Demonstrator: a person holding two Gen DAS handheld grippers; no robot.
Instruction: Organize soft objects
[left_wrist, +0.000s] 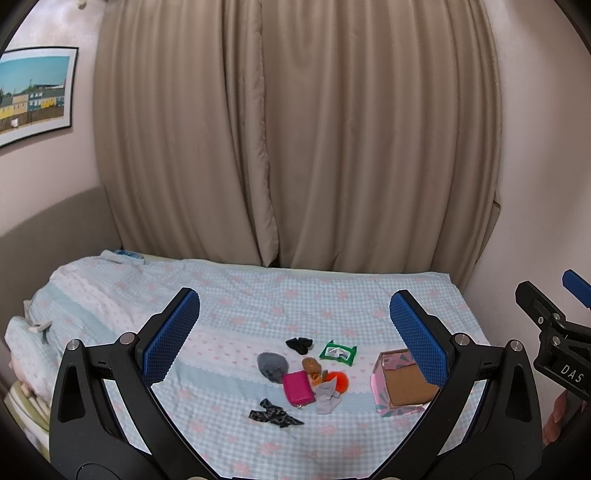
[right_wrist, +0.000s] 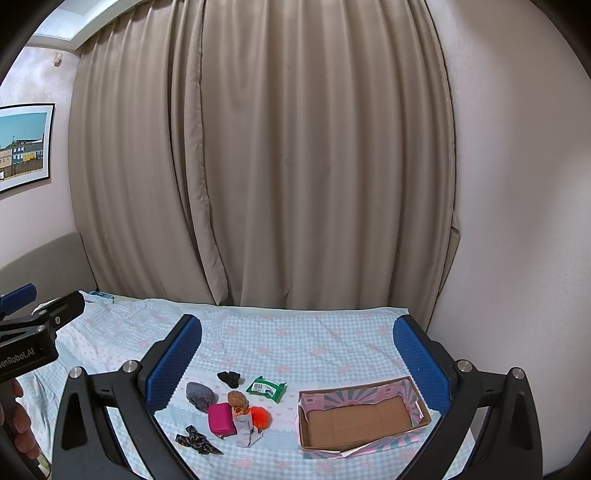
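Small soft things lie clustered on the bed: a black sock (left_wrist: 299, 344) (right_wrist: 229, 378), a grey bundle (left_wrist: 272, 365) (right_wrist: 200, 396), a magenta pouch (left_wrist: 298, 387) (right_wrist: 221, 420), a brown plush (left_wrist: 311, 365) (right_wrist: 236, 398), an orange pompom (left_wrist: 337, 379) (right_wrist: 260, 417), a light grey cloth (left_wrist: 326, 398) (right_wrist: 246, 430), a dark patterned cloth (left_wrist: 274, 412) (right_wrist: 197, 441) and a green wipes pack (left_wrist: 338, 352) (right_wrist: 266, 387). An empty pink cardboard box (left_wrist: 400, 384) (right_wrist: 360, 417) stands to their right. My left gripper (left_wrist: 295, 339) and right gripper (right_wrist: 297, 363) are open, empty, held above the bed.
The bed (left_wrist: 240, 295) has a blue checked cover with a bunched duvet at the left (left_wrist: 74, 295). Beige curtains (left_wrist: 295, 129) hang behind it. A wall runs along the right side (right_wrist: 517, 221). A framed picture (left_wrist: 33, 92) hangs on the left wall.
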